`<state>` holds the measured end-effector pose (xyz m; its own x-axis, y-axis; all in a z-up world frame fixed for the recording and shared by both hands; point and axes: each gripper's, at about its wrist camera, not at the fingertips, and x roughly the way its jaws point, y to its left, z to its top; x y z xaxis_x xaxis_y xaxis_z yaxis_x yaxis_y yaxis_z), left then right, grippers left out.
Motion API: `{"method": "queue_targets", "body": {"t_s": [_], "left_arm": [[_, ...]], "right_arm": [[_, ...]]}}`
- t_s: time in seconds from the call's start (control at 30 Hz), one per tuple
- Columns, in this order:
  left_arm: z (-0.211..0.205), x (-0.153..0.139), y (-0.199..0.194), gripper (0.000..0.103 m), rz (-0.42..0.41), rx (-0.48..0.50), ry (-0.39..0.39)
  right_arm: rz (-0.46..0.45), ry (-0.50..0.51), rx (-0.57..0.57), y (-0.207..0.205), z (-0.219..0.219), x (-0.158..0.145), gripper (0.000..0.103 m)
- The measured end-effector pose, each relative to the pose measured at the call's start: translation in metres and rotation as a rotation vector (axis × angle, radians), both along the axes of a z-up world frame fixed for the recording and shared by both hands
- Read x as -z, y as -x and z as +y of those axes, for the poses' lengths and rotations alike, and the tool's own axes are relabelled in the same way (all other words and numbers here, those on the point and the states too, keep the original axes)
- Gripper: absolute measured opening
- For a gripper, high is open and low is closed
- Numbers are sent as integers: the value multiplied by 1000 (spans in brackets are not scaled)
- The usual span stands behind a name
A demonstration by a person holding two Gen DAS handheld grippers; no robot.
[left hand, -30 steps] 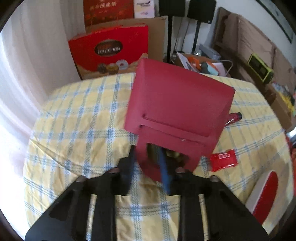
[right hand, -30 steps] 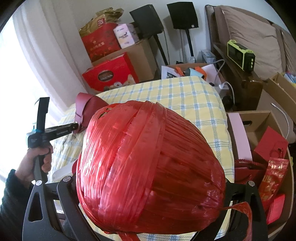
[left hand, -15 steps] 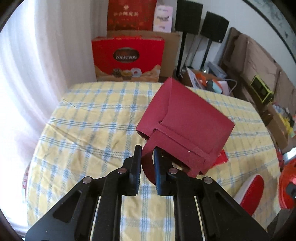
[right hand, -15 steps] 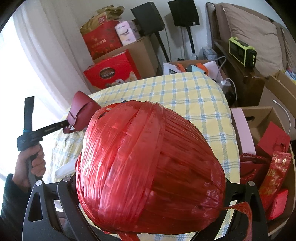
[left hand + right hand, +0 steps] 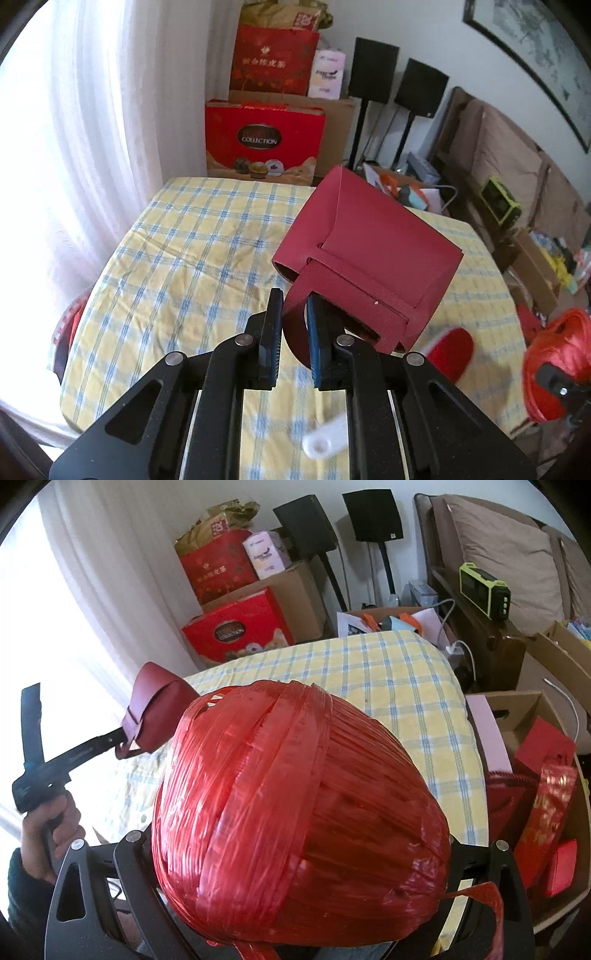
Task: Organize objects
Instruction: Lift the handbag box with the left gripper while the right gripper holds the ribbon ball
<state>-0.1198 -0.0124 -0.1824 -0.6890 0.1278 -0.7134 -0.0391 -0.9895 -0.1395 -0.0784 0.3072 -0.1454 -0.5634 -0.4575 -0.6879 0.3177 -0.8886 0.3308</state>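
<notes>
maroon bag (image 5: 373, 254) higher off table (image 5: 177, 258), handle between closed left fingers (image 5: 275, 325); right fingers around red twine ball (image 5: 295, 805)

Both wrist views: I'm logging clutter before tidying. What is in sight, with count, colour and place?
Pouch: one, dark red, held above the table by its strap.
Ball of plastic twine: one, red, filling the right view.
Tablecloth: one, yellow with blue checks, on the table.
Gift box: one, red, on the floor behind the table.
Speakers: two, black, against the wall.
Cardboard box: one, brown, right of the table.
Left gripper: black, clamping the strap.
Right gripper: black, holding the ball.
</notes>
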Motion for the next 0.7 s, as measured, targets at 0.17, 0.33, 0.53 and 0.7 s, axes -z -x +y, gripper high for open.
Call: {"method": "queue_targets", "body": {"t_s": [0.17, 0.33, 0.53, 0.7], "left_arm": [[2, -11, -29, 11, 26, 16, 5], [7, -25, -54, 11, 50, 39, 39], [10, -40, -73, 11, 76, 45, 29], [14, -48, -85, 11, 89, 59, 8]], "right_arm": [[12, -20, 3, -22, -4, 2, 96], [51, -63, -4, -36, -13, -2, 96], [106, -96, -15, -51, -14, -11, 96], [141, -64, 15, -57, 0, -17, 96]]}}
